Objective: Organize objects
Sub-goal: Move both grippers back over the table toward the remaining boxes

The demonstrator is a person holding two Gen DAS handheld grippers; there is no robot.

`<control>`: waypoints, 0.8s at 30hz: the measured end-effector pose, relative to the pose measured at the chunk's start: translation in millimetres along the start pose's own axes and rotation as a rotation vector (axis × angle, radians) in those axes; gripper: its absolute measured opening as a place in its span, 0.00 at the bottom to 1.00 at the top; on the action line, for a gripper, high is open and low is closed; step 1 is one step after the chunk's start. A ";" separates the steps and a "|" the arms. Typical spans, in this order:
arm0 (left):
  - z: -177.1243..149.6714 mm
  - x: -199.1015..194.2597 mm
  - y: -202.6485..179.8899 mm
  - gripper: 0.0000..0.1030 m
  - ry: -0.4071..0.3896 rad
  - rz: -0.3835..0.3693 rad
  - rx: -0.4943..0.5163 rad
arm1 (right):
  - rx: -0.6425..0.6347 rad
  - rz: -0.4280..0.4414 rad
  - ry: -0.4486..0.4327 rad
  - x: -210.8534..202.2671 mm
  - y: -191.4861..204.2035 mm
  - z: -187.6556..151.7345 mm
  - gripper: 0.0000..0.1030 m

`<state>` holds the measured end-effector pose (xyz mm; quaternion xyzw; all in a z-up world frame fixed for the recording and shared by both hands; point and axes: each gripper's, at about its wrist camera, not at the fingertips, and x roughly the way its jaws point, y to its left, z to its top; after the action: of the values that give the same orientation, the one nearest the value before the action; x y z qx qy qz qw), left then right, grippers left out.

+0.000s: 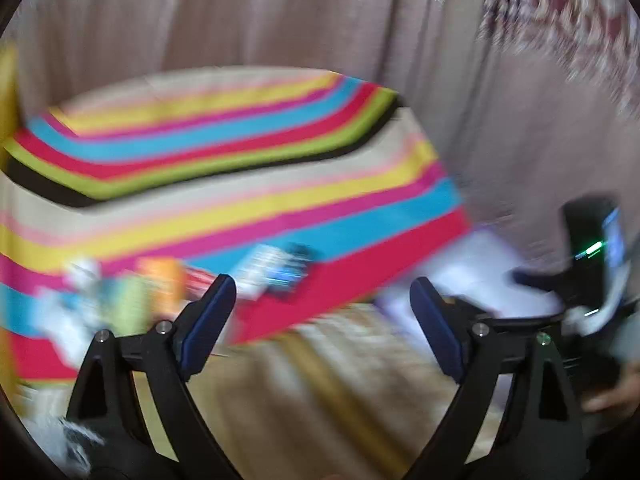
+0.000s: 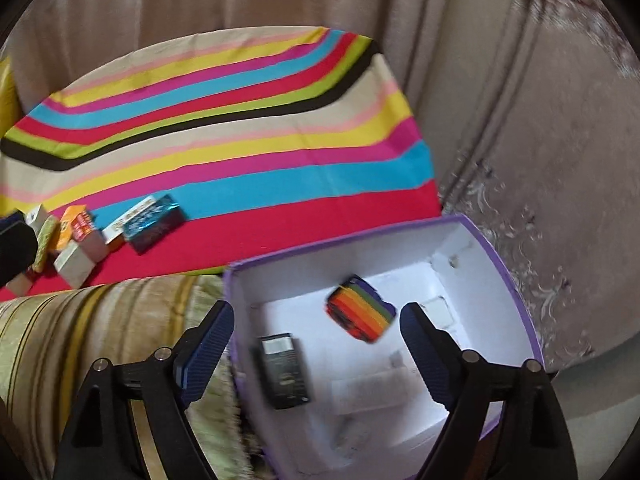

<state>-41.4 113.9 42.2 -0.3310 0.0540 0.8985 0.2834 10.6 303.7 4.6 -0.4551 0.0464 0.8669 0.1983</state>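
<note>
My right gripper [image 2: 316, 344] is open and empty above a purple-rimmed white box [image 2: 500, 272]. Inside the box lie a rainbow-striped item [image 2: 360, 314] and a black calculator-like device [image 2: 285, 370]. On the striped cloth [image 2: 240, 128] lie several small boxes: a dark blue one [image 2: 154, 222], an orange one [image 2: 78, 226] and a white one [image 2: 74, 264]. My left gripper [image 1: 322, 316] is open and empty; its view is blurred, with the same small boxes [image 1: 272, 272] ahead of it. The right gripper's body [image 1: 592, 264] shows at the right of the left view.
A beige curtain [image 2: 240, 0] hangs behind the striped surface. A gold-striped padded edge [image 2: 100, 320] runs along the front, left of the purple box. Patterned carpet [image 2: 560, 200] lies to the right.
</note>
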 end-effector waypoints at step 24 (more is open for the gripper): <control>-59.4 -23.1 159.0 0.88 0.097 0.215 -0.367 | -0.132 0.271 0.054 29.9 96.1 20.8 0.84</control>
<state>-80.2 -46.5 -3.8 -0.4120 -0.0621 0.9014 0.1179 -57.6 230.0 -17.1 -0.4797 0.0557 0.8743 0.0476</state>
